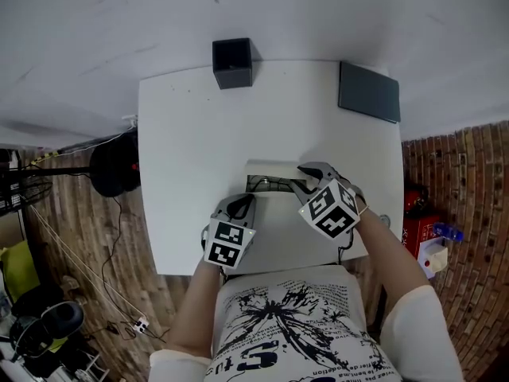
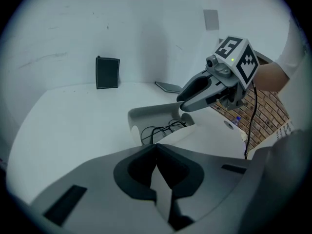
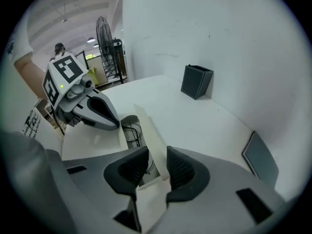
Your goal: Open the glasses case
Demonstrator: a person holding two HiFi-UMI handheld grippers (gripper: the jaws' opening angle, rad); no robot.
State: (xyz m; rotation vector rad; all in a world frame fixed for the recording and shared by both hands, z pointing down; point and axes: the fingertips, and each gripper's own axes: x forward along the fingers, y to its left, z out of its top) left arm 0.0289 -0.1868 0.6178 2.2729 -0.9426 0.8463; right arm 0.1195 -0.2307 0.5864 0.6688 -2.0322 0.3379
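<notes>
The white glasses case [image 1: 274, 205] lies near the front of the white table [image 1: 191, 134], and its lid [image 1: 271, 167] is raised. Dark-framed glasses [image 2: 157, 129] lie inside it. My left gripper [image 1: 245, 202] is shut on the case's near edge; in the left gripper view its pads [image 2: 156, 147] meet over the white shell. My right gripper [image 1: 303, 173] comes in from the right. In the right gripper view its pads [image 3: 152, 162] pinch the lid's [image 3: 145, 130] thin edge. From the left gripper view the right gripper [image 2: 181, 102] hovers at the lid's [image 2: 153, 112] right end.
A black square box [image 1: 232, 62] stands at the table's far edge, and a dark flat pad [image 1: 368, 91] lies at the far right corner. A floor fan [image 1: 111, 165] stands left of the table. The person's torso is close to the front edge.
</notes>
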